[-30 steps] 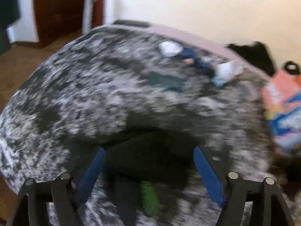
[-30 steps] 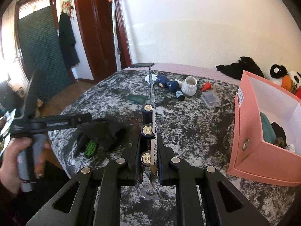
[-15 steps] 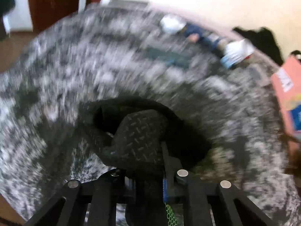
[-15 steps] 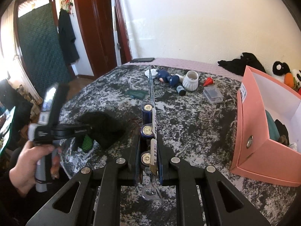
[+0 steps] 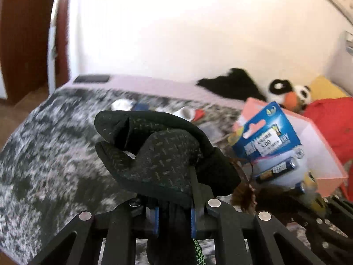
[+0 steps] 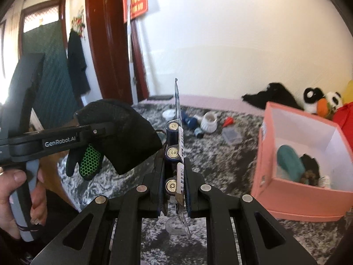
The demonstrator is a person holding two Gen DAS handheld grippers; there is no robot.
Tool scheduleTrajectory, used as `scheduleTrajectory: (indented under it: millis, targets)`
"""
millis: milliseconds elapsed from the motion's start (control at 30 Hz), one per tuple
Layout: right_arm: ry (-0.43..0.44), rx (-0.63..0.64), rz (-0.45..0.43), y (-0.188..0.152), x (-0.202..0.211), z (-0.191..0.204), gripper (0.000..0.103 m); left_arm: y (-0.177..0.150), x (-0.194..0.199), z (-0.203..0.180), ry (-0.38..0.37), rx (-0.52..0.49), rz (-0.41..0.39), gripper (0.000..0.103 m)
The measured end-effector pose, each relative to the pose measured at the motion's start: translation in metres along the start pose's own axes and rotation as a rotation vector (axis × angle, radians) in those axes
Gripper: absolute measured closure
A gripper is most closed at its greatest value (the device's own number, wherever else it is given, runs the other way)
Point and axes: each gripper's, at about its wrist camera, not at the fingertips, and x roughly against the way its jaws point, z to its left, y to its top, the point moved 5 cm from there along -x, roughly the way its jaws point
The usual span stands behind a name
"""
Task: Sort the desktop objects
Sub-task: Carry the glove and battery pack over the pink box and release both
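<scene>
My left gripper is shut on a black glove with a green honeycomb patch, held up above the table. From the right wrist view the same glove hangs from the left gripper, left of centre. My right gripper is shut on a blue battery pack, seen edge-on with three cells showing. That battery pack appears at the right of the left wrist view, in front of the pink box.
The pink open box holds a teal item and dark things. On the marbled tabletop lie a white cup, a blue figure, a red cone and a clear case. Plush toys and black cloth sit behind. A hand grips the left handle.
The left gripper closed on the glove and lifted it off the table, swinging right toward the box. The right gripper kept the battery pack and rose slightly.
</scene>
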Motion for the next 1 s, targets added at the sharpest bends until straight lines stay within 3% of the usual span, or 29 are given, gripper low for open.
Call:
scheduleTrajectory:
  millis: [333, 467, 733, 1000]
  targets:
    - [-0.138, -0.075, -0.139, 0.018, 0.074, -0.063, 0.087, 0.034, 0.012, -0.106, -0.145, -0.142, -0.064, 0.088]
    - [-0.213, -0.152, -0.195, 0.025, 0.104, -0.105, 0.087, 0.050, 0.011, -0.158, -0.232, -0.200, -0.082, 0.088]
    - [-0.365, -0.235, -0.303, 0.055, 0.149, -0.181, 0.087, 0.084, -0.004, -0.244, -0.335, -0.296, -0.121, 0.088]
    - [-0.535, -0.270, -0.306, 0.077, 0.144, -0.266, 0.087, 0.091, -0.077, -0.284, -0.337, -0.325, -0.047, 0.086]
